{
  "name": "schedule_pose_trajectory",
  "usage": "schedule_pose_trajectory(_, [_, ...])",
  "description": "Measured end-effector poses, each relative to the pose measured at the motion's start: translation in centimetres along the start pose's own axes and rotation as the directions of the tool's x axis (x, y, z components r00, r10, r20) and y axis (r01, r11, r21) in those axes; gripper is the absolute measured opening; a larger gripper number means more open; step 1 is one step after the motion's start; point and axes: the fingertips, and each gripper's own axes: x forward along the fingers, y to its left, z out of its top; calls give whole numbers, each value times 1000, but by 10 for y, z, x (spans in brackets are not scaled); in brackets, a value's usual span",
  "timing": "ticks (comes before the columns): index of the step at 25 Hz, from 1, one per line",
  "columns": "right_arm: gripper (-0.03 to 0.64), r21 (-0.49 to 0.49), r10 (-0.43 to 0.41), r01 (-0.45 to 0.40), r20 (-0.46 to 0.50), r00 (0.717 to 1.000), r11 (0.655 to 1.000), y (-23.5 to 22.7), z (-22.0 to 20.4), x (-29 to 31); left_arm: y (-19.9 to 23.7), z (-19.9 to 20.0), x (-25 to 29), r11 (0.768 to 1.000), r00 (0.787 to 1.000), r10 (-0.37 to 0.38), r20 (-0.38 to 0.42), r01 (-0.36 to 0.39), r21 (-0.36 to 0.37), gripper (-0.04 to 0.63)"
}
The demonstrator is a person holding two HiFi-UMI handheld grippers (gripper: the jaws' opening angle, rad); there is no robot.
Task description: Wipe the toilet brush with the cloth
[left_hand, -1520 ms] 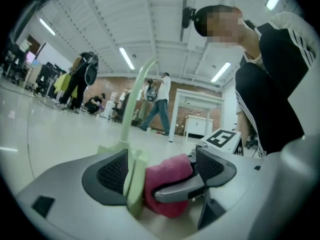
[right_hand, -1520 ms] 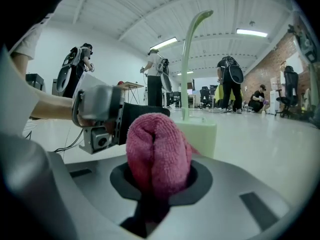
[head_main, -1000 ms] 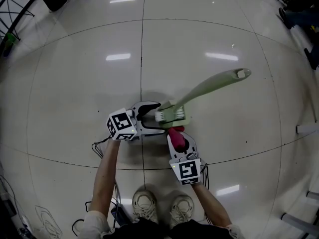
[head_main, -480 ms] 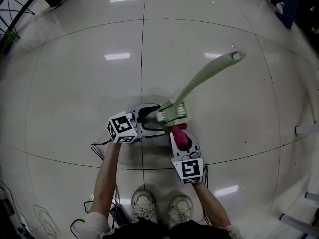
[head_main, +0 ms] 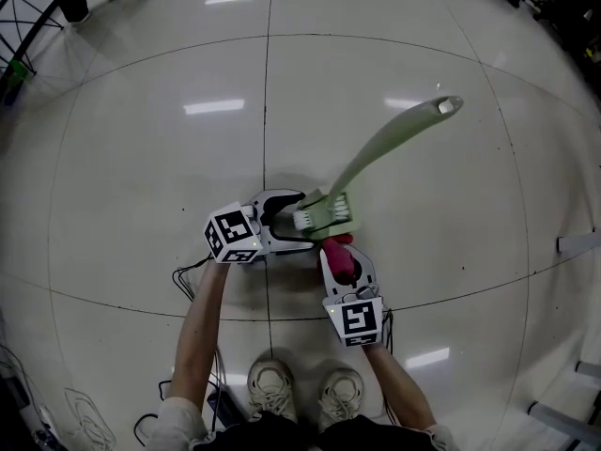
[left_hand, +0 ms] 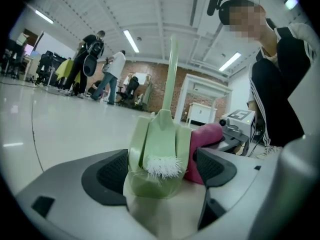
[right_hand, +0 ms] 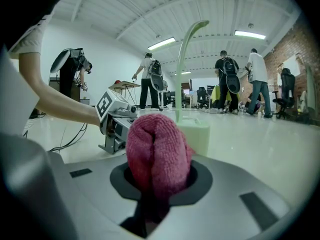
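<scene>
The left gripper [head_main: 302,221] has its fingers [left_hand: 107,174] closed round the lower end of the pale green toilet brush [head_main: 326,214]. One dark pad sits against each side of the green head, and the white bristles [left_hand: 161,166] show between the fingers, facing back toward the gripper. From that grip the brush's long handle rises away from the fingertips. In the left gripper view it stands nearly upright. In the head view it slants off beyond the fingers over the glossy floor [head_main: 141,158].

The right gripper [head_main: 338,263] is clenched on a rolled pink cloth [head_main: 335,247], and the wad bulges out past its fingers [right_hand: 197,176]. The cloth's front end sits at the side of the brush head, just beyond the right fingertips and right beside one left finger. The views suggest it touches the green plastic, but they do not settle it. Far beyond both sets of fingers, several people stand in the hall.
</scene>
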Motion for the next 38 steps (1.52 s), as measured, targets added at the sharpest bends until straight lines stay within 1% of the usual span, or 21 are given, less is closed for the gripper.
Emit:
schedule_pose_trajectory(4, [69, -5, -22, 22, -2, 1000, 1000, -3, -2, -3, -6, 0, -4, 1000, 1000, -8, 11, 8, -16, 407])
schedule_pose_trajectory(8, [69, -11, -56, 56, -10, 998, 998, -14, -3, -4, -14, -1, -7, 1000, 1000, 2, 28, -1, -28, 407])
schedule_pose_trajectory(10, [69, -14, -72, 72, -15, 997, 997, -21, -1, -1, -23, -1, -9, 999, 999, -19, 37, 20, -35, 407])
schedule_pose_trajectory(12, [69, -27, -84, 83, -20, 996, 996, -29, 1, 4, -38, -3, -5, 999, 999, -39, 30, 40, -23, 405])
schedule_pose_trajectory(14, [69, -39, -97, 96, -24, 995, 995, -37, 1, 7, -42, -4, 0, 1000, 999, -6, 40, 6, -6, 407])
schedule_pose_trajectory(16, [69, -38, -104, 102, -28, 994, 994, -41, 2, 9, -34, -1, -7, 999, 996, 46, 72, -46, -13, 405])
schedule_pose_trajectory(18, [69, -34, -105, 104, -27, 994, 994, -41, 2, 8, -22, 2, -18, 995, 992, 97, 81, -96, -12, 407])
schedule_pose_trajectory(19, [69, -32, -106, 105, -25, 994, 994, -41, 2, 8, -16, 1, -21, 994, 991, 113, 75, -113, -10, 407])
schedule_pose_trajectory(21, [69, -26, -108, 107, -21, 994, 994, -43, 2, 8, -4, -2, -20, 993, 991, 122, 48, -121, -14, 406])
schedule_pose_trajectory(24, [69, -15, -103, 103, -20, 994, 995, -41, 2, 8, 4, -6, -9, 994, 994, 111, 3, -111, 5, 407])
schedule_pose_trajectory(27, [69, -13, -93, 93, -17, 996, 996, -41, 3, 8, 5, -5, 1, 996, 995, 92, -21, -92, 20, 406])
schedule_pose_trajectory(30, [69, -8, -87, 87, -13, 996, 996, -45, 2, 8, 0, -5, 4, 997, 997, 78, -21, -78, 13, 407])
schedule_pose_trajectory(34, [69, -9, -46, 46, -13, 999, 999, -50, 1, 6, -7, -7, 4, 996, 996, 84, -22, -84, 23, 407])
schedule_pose_trajectory(38, [69, -24, -52, 51, -20, 998, 998, -56, 0, 5, -13, -9, 3, 997, 997, 78, -25, -77, 22, 407])
